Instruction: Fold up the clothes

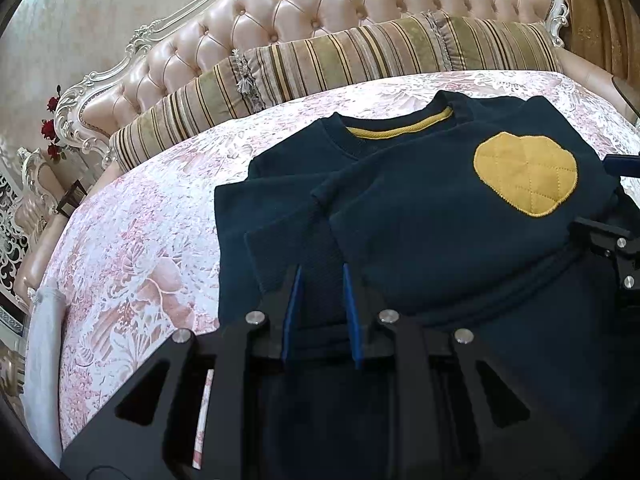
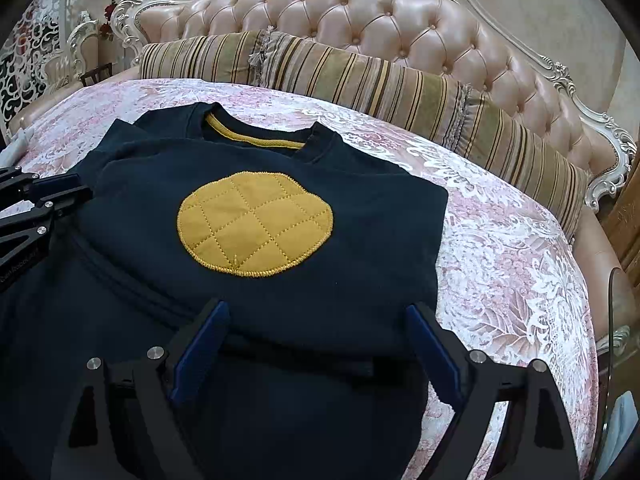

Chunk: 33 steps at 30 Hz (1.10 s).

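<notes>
So the navy sweatshirt (image 2: 360,220) with the round mustard quilted patch (image 2: 255,224) lies folded on the pink floral bedspread (image 2: 500,240), collar at 12 o'clock. Its near hem is cut off under both tools. The left hand-held gripper (image 1: 320,280) has its jaws narrowed around a fold of sleeve, though whether the pads actually pinch it is hard to tell. The right hand-held gripper (image 2: 318,320) is spread wide over the hem, gripping nothing. A striped bolster (image 2: 400,80) sits behind.
</notes>
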Available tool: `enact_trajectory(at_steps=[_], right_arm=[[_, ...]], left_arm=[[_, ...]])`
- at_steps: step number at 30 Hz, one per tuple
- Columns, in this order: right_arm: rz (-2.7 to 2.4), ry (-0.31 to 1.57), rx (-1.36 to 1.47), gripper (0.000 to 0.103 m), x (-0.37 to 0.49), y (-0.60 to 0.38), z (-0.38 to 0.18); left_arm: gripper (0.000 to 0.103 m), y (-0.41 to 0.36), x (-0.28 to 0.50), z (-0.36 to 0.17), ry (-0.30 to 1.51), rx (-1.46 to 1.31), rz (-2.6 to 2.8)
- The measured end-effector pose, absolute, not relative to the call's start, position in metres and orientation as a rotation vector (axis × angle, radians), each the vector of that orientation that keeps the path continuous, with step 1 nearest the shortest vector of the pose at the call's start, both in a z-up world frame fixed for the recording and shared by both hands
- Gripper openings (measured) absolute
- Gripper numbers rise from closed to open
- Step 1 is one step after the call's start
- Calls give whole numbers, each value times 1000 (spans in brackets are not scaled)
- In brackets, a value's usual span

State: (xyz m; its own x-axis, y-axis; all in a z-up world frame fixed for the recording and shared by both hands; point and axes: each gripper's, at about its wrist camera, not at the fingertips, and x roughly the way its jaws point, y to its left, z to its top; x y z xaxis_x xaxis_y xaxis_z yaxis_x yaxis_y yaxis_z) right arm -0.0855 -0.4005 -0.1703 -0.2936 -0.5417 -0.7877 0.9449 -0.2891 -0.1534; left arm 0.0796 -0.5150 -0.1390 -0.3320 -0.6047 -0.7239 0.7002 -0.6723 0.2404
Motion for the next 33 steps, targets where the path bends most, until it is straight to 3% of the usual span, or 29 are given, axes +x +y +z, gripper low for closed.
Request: enact_trajectory(at_steps=[9, 12, 15, 17, 22, 28, 33], right_arm=[[-1796, 786, 738, 91, -81, -395, -166], [-1789, 764, 736, 91, -81, -390, -160], [-1800, 698, 697, 91, -75, -358, -133], [-1800, 674, 676, 92, -67, -329, -120], [-1778, 658, 719, 92, -42, -247, -126], [-1728, 608, 835, 92, -24, -148, -146], [-1770, 577, 909, 92, -25, -119, -152]], left_arm=[[25, -508, 82, -136, 140, 1076, -2060], [25, -511, 91, -125, 228, 1082, -2099], [28, -493, 121, -100, 252, 1040, -2151], [37, -478, 154, -88, 313, 1022, -2185], [46, -408, 245, -97, 363, 998, -2239], [46, -346, 324, -124, 523, 853, -2263], [46, -340, 328, -138, 566, 817, -2255]])
